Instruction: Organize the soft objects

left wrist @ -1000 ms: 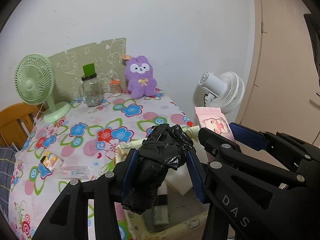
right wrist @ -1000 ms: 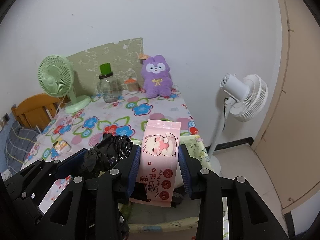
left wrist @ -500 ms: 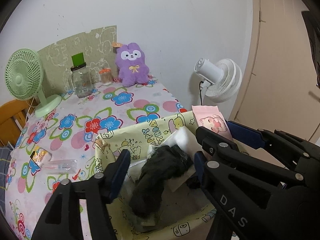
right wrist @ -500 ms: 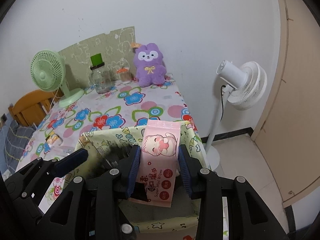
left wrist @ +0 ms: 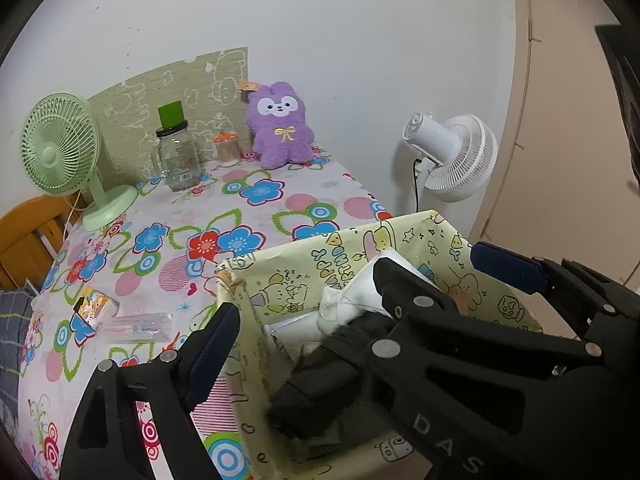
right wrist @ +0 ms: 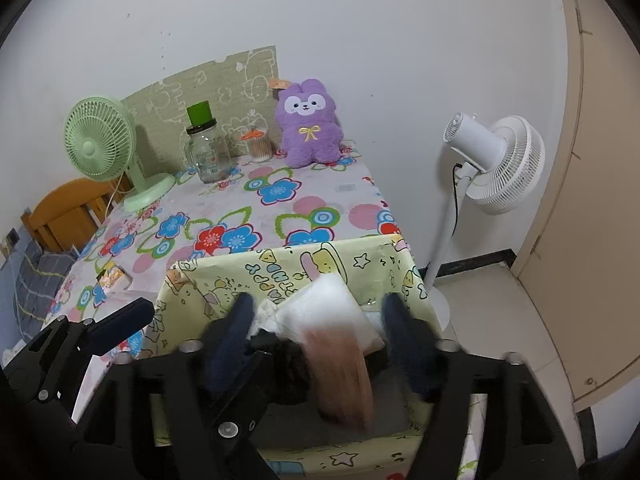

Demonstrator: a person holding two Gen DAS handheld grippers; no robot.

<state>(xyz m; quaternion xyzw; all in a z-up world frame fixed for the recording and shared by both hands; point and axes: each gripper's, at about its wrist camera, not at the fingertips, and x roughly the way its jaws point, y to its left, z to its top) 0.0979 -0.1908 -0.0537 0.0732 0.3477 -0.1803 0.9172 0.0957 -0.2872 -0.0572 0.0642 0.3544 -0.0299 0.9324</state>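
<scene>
Both grippers, left and right, jaws just spread, gripping nothing, over yellow cartoon-print bin at tabletop's near right corner. Black bag and blurred pink wipes pack inside bin, beside white bundle.

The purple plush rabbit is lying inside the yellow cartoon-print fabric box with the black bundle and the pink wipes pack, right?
Not quite. The purple plush rabbit sits upright at the far end of the flowered table, against the wall, not in the yellow cartoon-print fabric box. The right wrist view shows it. The black bundle and the blurred pink wipes pack are in the box.
</scene>
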